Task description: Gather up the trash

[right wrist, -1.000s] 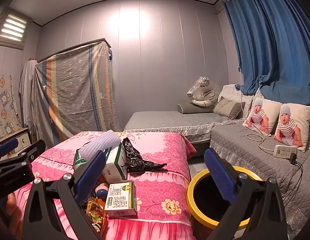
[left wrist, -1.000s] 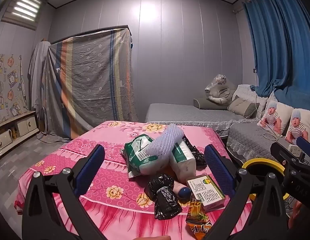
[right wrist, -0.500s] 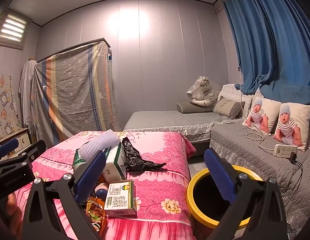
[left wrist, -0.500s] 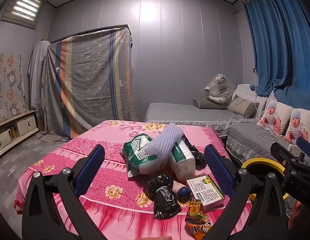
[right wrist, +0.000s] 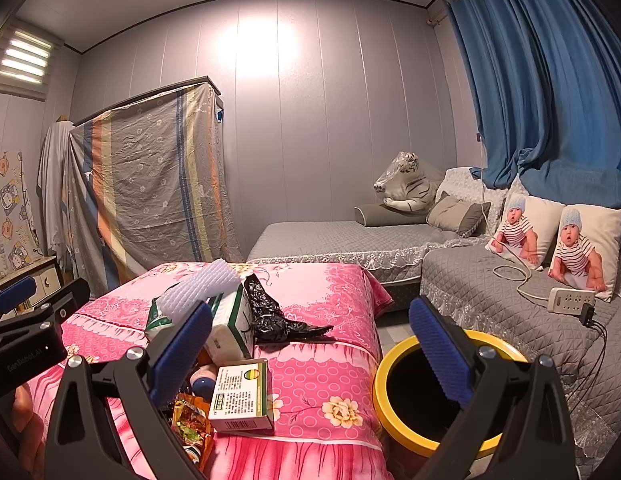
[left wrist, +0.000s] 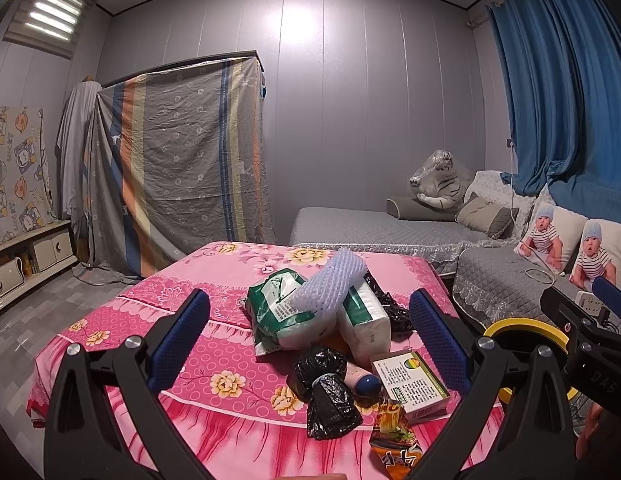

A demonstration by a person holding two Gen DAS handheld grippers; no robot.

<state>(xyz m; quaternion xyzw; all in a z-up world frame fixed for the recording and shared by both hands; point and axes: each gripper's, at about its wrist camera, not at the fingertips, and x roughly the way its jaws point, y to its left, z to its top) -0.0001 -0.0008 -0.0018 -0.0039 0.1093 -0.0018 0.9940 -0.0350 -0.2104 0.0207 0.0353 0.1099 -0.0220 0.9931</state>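
A pile of trash lies on the pink flowered table [left wrist: 214,288]: a white foam net [left wrist: 330,282] on green-and-white tissue packs [left wrist: 294,320], a tied black bag [left wrist: 328,388], a small printed box [left wrist: 410,382], an orange snack wrapper [left wrist: 392,434] and a loose black bag [right wrist: 270,314]. The box also shows in the right wrist view [right wrist: 242,396]. My left gripper [left wrist: 310,344] is open and empty, held in front of the pile. My right gripper [right wrist: 310,354] is open and empty, between the table corner and a yellow-rimmed bin [right wrist: 394,420].
The bin also shows in the left wrist view [left wrist: 526,326], right of the table. A grey sofa [right wrist: 490,300] with baby-print cushions [right wrist: 582,248] and a white power strip [right wrist: 570,300] stands at the right. A cloth-covered wardrobe [left wrist: 174,168] stands at the back left.
Both grippers have stayed almost still and open. The trash has not moved.
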